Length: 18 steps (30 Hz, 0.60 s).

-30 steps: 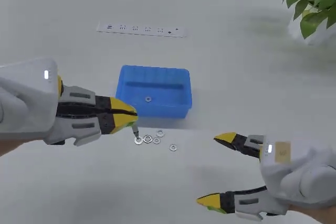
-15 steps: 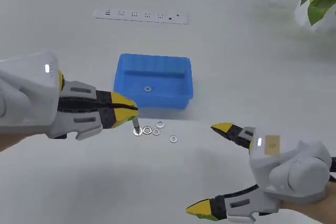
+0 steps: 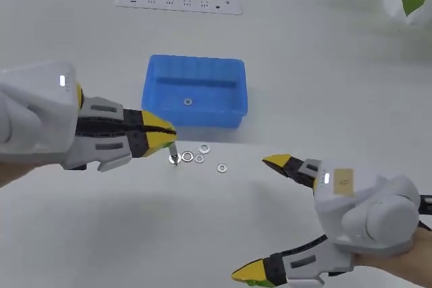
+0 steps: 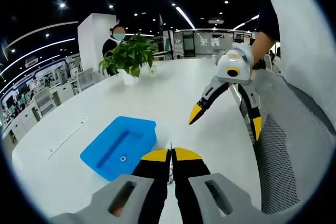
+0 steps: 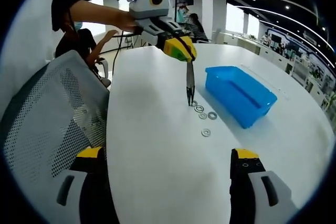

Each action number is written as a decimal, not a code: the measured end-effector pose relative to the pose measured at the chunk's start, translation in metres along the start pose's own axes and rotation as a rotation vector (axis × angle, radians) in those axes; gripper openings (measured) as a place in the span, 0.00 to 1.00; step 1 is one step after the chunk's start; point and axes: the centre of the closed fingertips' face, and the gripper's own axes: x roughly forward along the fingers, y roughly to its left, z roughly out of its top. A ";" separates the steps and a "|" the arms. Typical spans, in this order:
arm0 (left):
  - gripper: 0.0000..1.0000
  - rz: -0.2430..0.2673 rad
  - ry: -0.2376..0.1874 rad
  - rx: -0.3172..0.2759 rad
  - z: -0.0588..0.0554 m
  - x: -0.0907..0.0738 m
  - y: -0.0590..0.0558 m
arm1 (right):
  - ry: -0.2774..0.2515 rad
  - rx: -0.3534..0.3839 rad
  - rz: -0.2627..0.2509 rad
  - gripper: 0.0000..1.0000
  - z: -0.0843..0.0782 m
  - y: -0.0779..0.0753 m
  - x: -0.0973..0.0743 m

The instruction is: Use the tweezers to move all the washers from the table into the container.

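Right tongs [image 3: 262,218] have spread wider; tweezers [image 5: 189,85] touch small, flat, silver washers [image 3: 187,158].

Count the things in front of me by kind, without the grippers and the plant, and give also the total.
Blue container: 1
Washers: 6 (5 on the table, 1 in the container)
Tweezers: 1
Power strip: 1
Total: 9
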 end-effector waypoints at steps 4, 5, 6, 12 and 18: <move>0.05 -0.010 0.001 -0.004 0.000 0.000 -0.001 | -0.002 0.009 0.006 1.00 0.001 0.001 0.002; 0.05 -0.014 0.007 -0.005 0.000 0.000 -0.002 | -0.005 0.012 0.005 1.00 0.002 0.001 0.002; 0.05 -0.015 0.013 -0.004 0.000 0.000 -0.001 | -0.006 0.013 0.005 1.00 0.003 0.001 0.002; 0.05 -0.032 0.044 -0.022 -0.002 -0.002 0.001 | -0.031 -0.004 0.028 0.98 0.020 -0.005 0.013; 0.05 -0.050 0.064 -0.027 -0.001 0.000 0.001 | -0.064 -0.047 0.120 0.94 0.056 -0.008 0.038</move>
